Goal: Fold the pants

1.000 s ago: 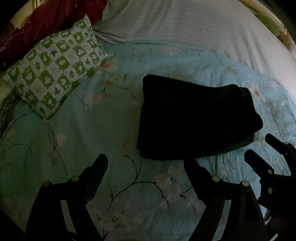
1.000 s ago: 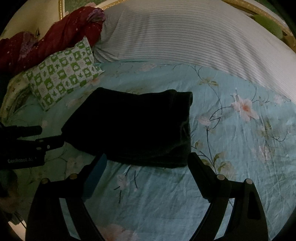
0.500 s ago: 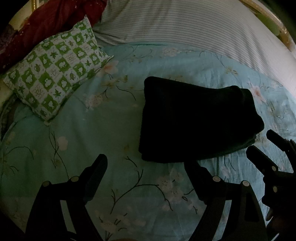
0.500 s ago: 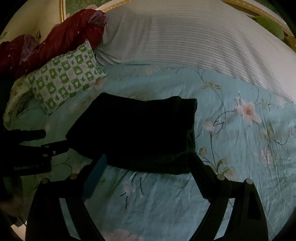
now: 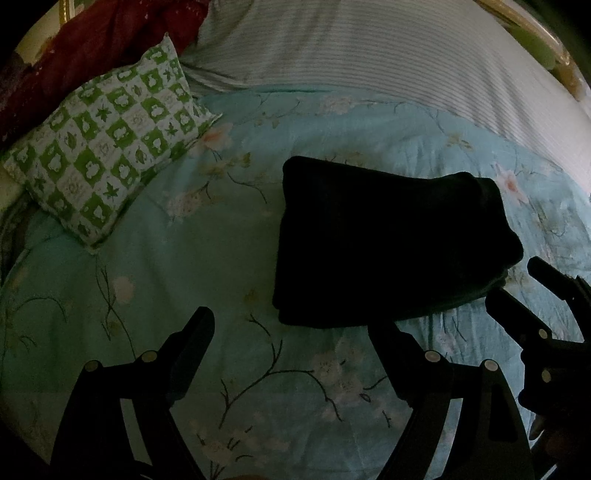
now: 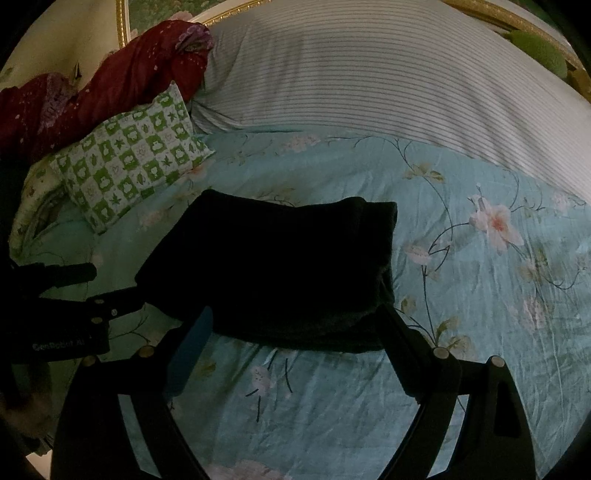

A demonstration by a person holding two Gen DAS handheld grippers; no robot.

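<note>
The black pants (image 5: 388, 243) lie folded into a compact rectangle on the light blue floral bedspread (image 5: 184, 280); they also show in the right wrist view (image 6: 280, 269). My left gripper (image 5: 291, 328) is open and empty, hovering just in front of the pants' near left corner. My right gripper (image 6: 295, 314) is open and empty, its fingertips at the pants' near edge. The right gripper shows at the right of the left wrist view (image 5: 517, 280); the left gripper shows at the left of the right wrist view (image 6: 110, 284).
A green and white checked pillow (image 5: 107, 155) lies at the left. A dark red blanket (image 6: 110, 85) is bunched behind it. A striped white sheet (image 6: 369, 74) covers the far part of the bed, with a gold headboard (image 6: 498, 18) beyond.
Both grippers have moved slightly closer to the folded pants. The pants have not moved. Both grippers stay open.
</note>
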